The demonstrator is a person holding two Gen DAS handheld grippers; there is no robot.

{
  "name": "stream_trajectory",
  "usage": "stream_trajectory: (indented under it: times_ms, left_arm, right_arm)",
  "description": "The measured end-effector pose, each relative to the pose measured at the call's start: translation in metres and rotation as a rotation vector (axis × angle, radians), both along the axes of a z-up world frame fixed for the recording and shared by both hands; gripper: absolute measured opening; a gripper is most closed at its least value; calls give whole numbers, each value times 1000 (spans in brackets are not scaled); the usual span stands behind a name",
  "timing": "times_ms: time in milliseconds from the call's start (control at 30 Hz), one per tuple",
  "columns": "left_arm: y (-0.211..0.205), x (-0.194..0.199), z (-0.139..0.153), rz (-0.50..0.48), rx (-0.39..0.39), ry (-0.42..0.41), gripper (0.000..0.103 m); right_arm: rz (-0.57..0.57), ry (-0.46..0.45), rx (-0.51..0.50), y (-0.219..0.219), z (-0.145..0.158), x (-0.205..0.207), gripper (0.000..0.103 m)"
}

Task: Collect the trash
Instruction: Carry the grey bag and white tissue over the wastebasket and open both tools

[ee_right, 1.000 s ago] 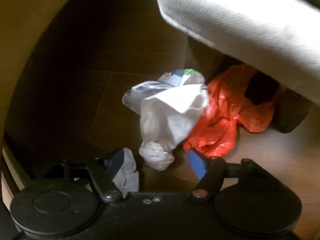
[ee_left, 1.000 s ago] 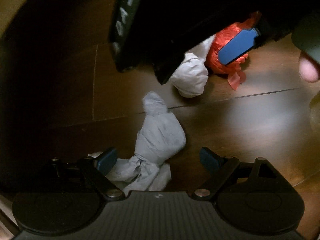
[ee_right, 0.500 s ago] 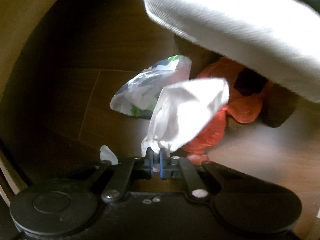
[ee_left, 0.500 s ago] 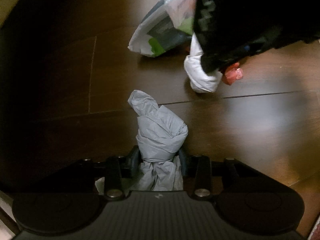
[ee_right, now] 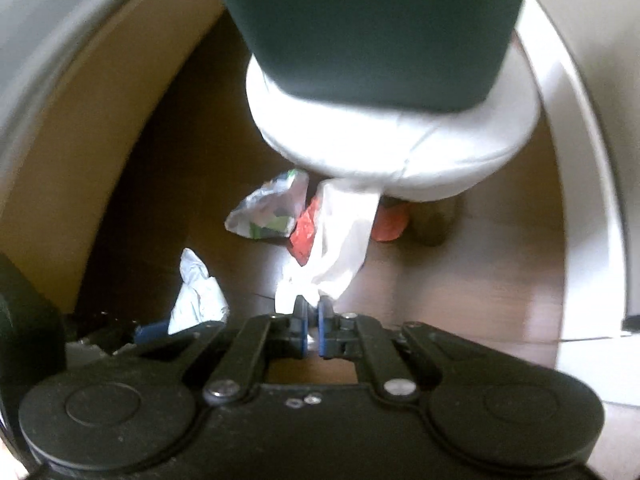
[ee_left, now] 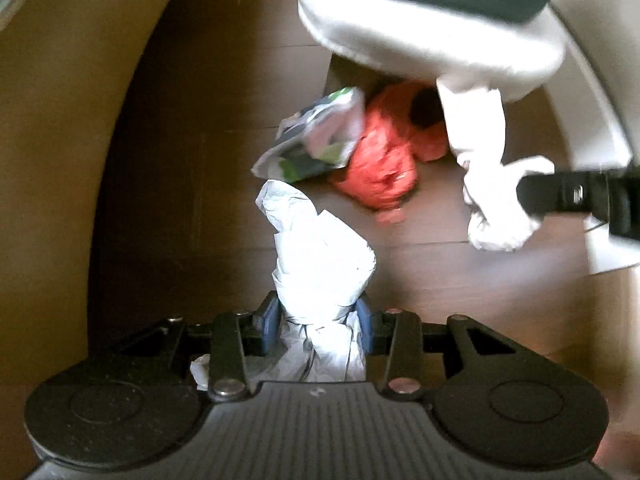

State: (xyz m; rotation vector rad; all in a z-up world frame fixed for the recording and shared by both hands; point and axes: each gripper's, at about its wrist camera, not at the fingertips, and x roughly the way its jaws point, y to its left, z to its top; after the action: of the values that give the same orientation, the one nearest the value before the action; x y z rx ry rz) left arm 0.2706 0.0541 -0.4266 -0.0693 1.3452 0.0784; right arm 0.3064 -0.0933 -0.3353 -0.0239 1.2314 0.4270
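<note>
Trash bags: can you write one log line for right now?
left hand-held gripper: shut on grey bag | right hand-held gripper: shut on white bag | floor: red bag, printed bag

Crumpled pale grey plastic bag [ee_left: 320, 264], knotted at mid-length, upright and pinched at its lower part between blue pads; thin white plastic bag [ee_right: 340, 236], limp and elongated, hanging from a clamped corner; printed white-and-green plastic wrapper [ee_left: 316, 140], crumpled, lying on the dark wooden floor; crumpled red-orange plastic bag [ee_left: 384, 160] touching the wrapper's right side.
</note>
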Motion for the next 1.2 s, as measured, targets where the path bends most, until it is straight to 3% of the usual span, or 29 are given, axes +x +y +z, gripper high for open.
stream_trajectory:
  times_ms: [67,300,500,733,1033,1200]
  left_arm:
    - [-7,-3,25,-3,-27,-7,38]
    - [-31,-20,122,-99,-8,-95,38]
    - [-34,-33,218,-112,1,-227,38]
    - [-38,-43,310,-106,8,-363,38]
    - [-45,-32,385,-130,21,-522,38]
    - [-41,-9,414,-131,13,-582,38]
  right_arm:
    - [-6,-22,-2,-8,21,-8,4]
    - [-42,-101,36,-30,102,-39,3]
    - [-36,-218,83,-49,185,-64,3]
    - [10,-341,80,-59,253,-79,3]
    - [93,-537,29,-52,331,-77,3]
    - [127,-623,-25,-45,352,-59,3]
